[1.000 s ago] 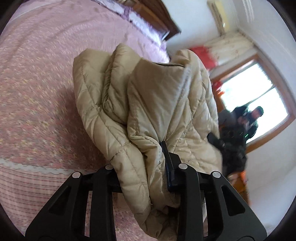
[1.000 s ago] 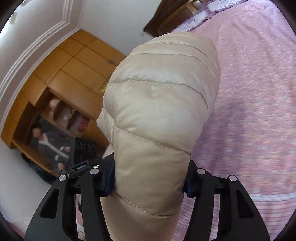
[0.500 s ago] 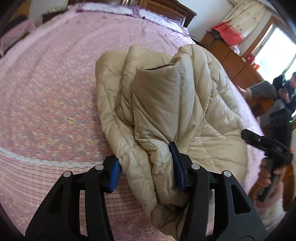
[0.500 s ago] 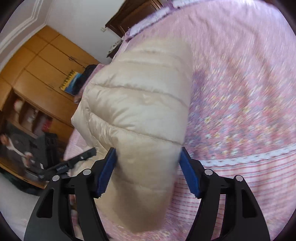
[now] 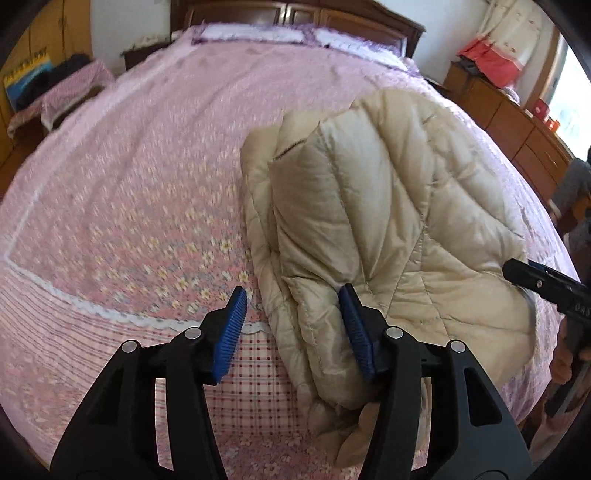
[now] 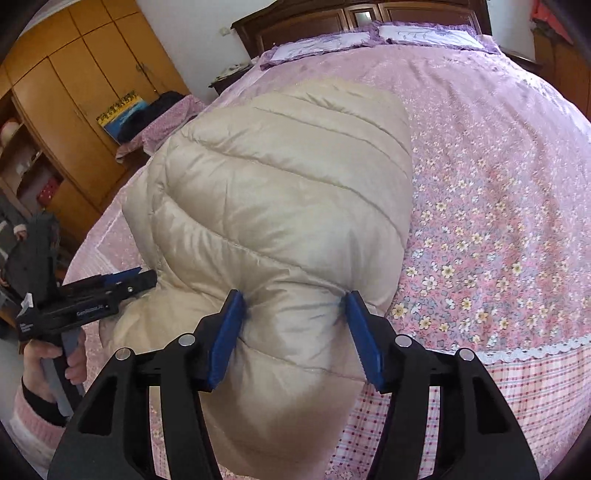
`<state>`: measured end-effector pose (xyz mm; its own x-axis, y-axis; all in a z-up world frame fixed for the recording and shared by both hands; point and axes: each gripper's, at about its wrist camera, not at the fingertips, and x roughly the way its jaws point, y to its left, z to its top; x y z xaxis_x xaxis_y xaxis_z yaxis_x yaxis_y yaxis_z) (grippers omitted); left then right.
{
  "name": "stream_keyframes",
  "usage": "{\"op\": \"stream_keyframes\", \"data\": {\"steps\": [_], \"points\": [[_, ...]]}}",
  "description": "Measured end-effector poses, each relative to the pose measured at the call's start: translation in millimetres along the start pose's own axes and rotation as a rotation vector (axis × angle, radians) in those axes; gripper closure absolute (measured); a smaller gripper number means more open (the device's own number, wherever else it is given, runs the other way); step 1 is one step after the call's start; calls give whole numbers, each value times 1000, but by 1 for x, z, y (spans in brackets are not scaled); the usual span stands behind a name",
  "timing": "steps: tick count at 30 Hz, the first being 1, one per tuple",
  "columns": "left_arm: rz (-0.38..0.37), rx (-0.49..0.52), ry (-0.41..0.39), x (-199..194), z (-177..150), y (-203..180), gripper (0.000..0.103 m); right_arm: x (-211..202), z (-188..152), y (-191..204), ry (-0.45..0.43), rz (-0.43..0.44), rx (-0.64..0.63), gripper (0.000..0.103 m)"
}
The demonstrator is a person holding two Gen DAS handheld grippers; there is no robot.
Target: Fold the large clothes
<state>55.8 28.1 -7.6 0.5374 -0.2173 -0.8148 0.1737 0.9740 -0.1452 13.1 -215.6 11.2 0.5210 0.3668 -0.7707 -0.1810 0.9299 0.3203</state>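
Beige quilted jacket (image 5: 373,218) lies folded in a bundle on the pink floral bedspread (image 5: 122,192), near the foot edge. Long axis runs foot-to-headboard, narrower end toward the dark wooden headboard (image 5: 295,14); a pocket slit shows on the top layer.

Left gripper (image 5: 295,325): jaws spread wide. Its right pad touches the jacket's left folded edge, its left pad sits over bare bedspread, so nothing is clamped.

Right gripper (image 6: 295,332): both blue pads (image 6: 231,332) press into a puffy fold of the jacket (image 6: 280,206), fabric pinched and bulging between them. Grasping the jacket, though jaws are fairly wide.

Left gripper also shows in the right wrist view (image 6: 146,278), at the bundle's left edge.
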Motion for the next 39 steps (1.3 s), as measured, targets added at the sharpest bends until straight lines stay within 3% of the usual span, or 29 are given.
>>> {"op": "stream_keyframes", "data": {"steps": [6, 9, 15, 19, 25, 30, 32, 39], "points": [[-15, 4, -149, -40, 24, -10, 50, -23, 16, -11, -87, -29, 110, 46], [2, 22, -190, -38, 46, -20, 50, -24, 26, -15, -123, -51, 169, 46], [46, -70, -124, 16, 73, -9, 50, 2, 48, -14, -117, -52, 212, 47], [40, -131, -54, 52, 67, -2, 48, 21, 55, -6, -92, -106, 151, 46], [16, -174, -35, 66, 56, 7, 42, 43, 53, -6, -54, -132, 116, 43], [-3, -167, -56, 37, 45, 8, 40, 34, 48, -5, -78, -124, 120, 43], [3, -142, -64, 20, 37, 5, 31, 24, 46, -5, -97, -109, 134, 43], [11, -54, -95, -29, 7, -8, 15, -14, 26, 6, -122, -88, 127, 27]]}}
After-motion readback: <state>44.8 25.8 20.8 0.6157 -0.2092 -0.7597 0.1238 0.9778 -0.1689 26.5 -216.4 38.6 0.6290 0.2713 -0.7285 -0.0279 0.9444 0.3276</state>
